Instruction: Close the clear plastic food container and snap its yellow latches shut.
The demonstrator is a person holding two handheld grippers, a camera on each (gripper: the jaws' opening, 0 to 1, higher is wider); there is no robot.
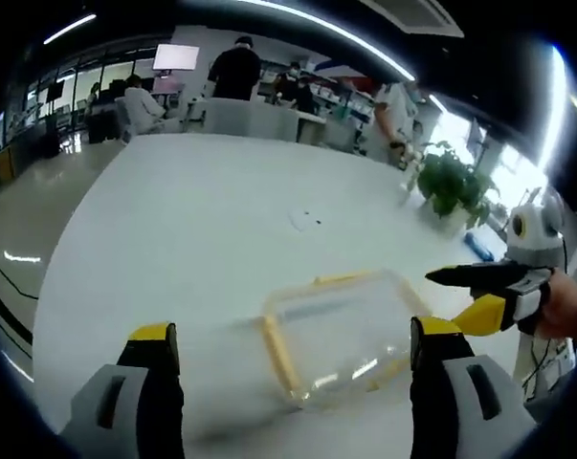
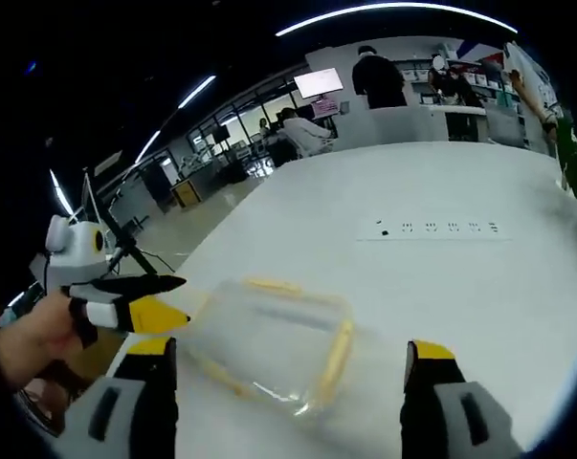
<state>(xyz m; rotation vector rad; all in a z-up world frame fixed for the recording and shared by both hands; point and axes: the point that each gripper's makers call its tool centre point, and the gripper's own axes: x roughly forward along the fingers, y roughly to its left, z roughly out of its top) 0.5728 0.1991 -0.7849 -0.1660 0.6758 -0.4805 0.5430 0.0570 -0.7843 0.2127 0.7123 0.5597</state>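
Note:
The clear plastic food container [image 1: 341, 330] lies on the white table [image 1: 192, 249], its yellow latches [image 1: 278, 352] running along its edges; motion blur hides whether the lid is seated. My left gripper [image 1: 288, 333] is open, jaws spread wide just short of the container's near side. From the right, the right gripper [image 1: 451, 298], held by a hand [image 1: 567, 308], points at the container's far corner. In the right gripper view the same container [image 2: 278, 344] sits between the wide-open jaws of my right gripper [image 2: 288, 350], and the left gripper [image 2: 168, 298] pokes in from the left.
The table's left edge [image 1: 54, 287] drops to a shiny floor. A potted plant [image 1: 451, 182] stands past the table's far right corner. Several people sit and stand at desks [image 1: 240, 115] beyond the far end. Small dark marks [image 2: 441, 227] dot the tabletop.

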